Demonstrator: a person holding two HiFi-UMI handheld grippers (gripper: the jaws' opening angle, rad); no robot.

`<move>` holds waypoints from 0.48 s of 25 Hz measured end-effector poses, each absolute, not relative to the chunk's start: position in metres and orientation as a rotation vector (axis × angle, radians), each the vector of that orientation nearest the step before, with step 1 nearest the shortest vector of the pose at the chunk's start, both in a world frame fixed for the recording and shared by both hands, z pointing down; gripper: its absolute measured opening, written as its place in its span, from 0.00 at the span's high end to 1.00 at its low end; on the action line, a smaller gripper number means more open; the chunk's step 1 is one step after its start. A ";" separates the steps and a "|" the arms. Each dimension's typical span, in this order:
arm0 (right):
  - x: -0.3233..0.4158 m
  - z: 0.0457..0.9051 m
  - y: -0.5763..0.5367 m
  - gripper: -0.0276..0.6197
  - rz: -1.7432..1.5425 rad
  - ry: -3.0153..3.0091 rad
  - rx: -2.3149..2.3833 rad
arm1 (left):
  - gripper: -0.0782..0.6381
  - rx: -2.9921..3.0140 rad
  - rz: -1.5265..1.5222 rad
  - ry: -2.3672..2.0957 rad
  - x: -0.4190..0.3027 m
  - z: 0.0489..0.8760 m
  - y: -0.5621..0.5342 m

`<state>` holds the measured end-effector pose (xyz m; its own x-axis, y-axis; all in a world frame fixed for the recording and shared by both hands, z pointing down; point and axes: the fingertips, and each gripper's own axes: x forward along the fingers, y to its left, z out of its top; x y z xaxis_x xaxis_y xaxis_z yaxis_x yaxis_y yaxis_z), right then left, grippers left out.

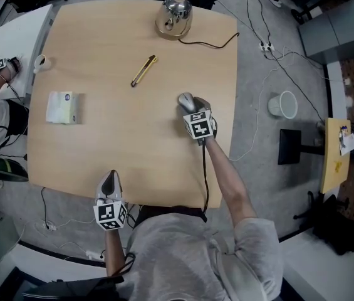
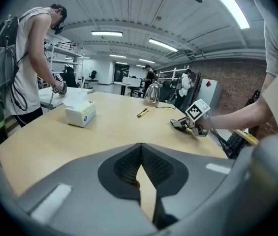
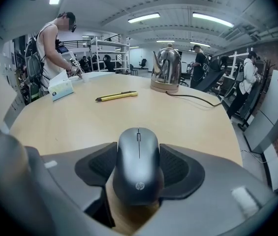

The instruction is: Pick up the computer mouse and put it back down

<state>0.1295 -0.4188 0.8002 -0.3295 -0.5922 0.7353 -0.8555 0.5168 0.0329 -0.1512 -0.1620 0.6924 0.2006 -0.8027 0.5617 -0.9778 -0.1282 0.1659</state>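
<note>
Two grippers, one mouse held

Right gripper pinches the dark computer mouse between its pads, low over the right half of the table (touching the wood or not, I cannot tell). Left gripper sits at the near edge, jaws pressed together, empty.

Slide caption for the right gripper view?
Right gripper clamps the computer mouse between its jaws; kettle and yellow cutter beyond on the table.

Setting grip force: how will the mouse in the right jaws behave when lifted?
The mouse looks like a rigid, smooth plastic shell, so probably stiff and light. Its rounded sides may slip against the pads if squeezed loosely. No cord shows, so likely nothing drags.
</note>
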 end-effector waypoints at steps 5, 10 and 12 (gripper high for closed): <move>0.131 0.799 -0.424 0.53 0.489 -2.042 1.183 | 0.87 1.978 0.472 -1.646 -0.150 0.694 -0.163; 0.129 0.803 -0.423 0.53 0.477 -2.035 1.178 | 0.86 1.980 0.480 -1.635 -0.148 0.699 -0.164; 0.129 0.803 -0.423 0.53 0.472 -2.038 1.175 | 0.87 1.984 0.478 -1.630 -0.146 0.699 -0.164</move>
